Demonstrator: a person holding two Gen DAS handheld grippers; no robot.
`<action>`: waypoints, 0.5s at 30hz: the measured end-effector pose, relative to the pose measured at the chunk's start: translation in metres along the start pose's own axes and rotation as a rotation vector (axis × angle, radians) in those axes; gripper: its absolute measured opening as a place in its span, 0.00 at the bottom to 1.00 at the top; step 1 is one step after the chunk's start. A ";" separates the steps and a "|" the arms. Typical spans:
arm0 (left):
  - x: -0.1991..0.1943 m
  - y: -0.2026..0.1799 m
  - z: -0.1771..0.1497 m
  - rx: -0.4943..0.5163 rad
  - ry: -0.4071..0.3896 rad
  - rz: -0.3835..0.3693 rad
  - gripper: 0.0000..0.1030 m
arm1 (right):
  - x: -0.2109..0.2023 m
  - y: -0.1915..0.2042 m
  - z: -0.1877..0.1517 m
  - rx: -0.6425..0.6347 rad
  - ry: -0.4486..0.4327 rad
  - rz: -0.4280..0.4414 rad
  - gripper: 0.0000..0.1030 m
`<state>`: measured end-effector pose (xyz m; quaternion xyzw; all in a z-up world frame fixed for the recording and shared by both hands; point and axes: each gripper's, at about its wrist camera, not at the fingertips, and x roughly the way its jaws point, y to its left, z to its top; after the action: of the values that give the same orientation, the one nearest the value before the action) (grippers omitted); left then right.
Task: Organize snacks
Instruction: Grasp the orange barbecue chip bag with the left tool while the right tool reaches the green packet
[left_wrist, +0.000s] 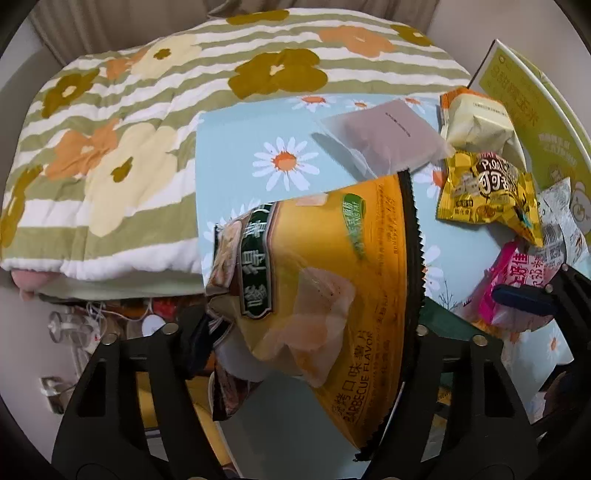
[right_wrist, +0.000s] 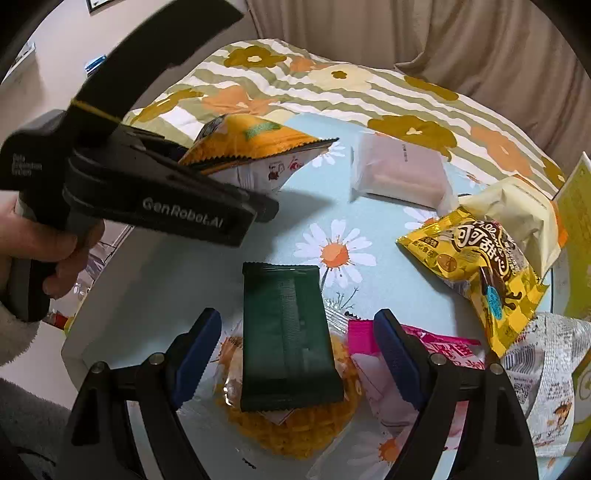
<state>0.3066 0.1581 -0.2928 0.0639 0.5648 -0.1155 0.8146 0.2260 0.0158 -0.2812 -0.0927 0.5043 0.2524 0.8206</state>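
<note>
My left gripper (left_wrist: 295, 339) is shut on a yellow barbecue-flavour chip bag (left_wrist: 325, 280) and holds it above the daisy-print table (left_wrist: 236, 147); the bag also shows in the right wrist view (right_wrist: 251, 147). My right gripper (right_wrist: 295, 354) is open around a dark green packet (right_wrist: 288, 336) that lies on a clear-wrapped waffle (right_wrist: 295, 432). A pink packet (right_wrist: 369, 365) lies by the right finger. A yellow cocoa snack bag (right_wrist: 476, 266), a cream bag (right_wrist: 517, 214) and a pale purple packet (right_wrist: 402, 170) lie further back.
A flowered striped quilt (left_wrist: 122, 155) covers the bed behind the table. A yellow-green box (left_wrist: 532, 107) stands at the table's right edge. A silver-white packet (right_wrist: 546, 369) lies at the right. The left table edge drops to floor clutter (left_wrist: 81, 328).
</note>
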 end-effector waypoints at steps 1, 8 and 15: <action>-0.001 0.000 0.001 -0.002 -0.006 0.001 0.63 | 0.001 0.000 0.001 -0.002 0.001 0.003 0.79; -0.008 0.002 0.002 -0.020 -0.026 -0.002 0.61 | 0.011 0.001 0.002 -0.027 0.018 0.008 0.64; -0.018 0.002 0.001 -0.030 -0.046 0.003 0.61 | 0.013 0.004 -0.001 -0.069 0.012 0.017 0.44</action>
<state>0.3025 0.1617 -0.2758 0.0499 0.5475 -0.1073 0.8284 0.2284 0.0229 -0.2923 -0.1182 0.5010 0.2761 0.8117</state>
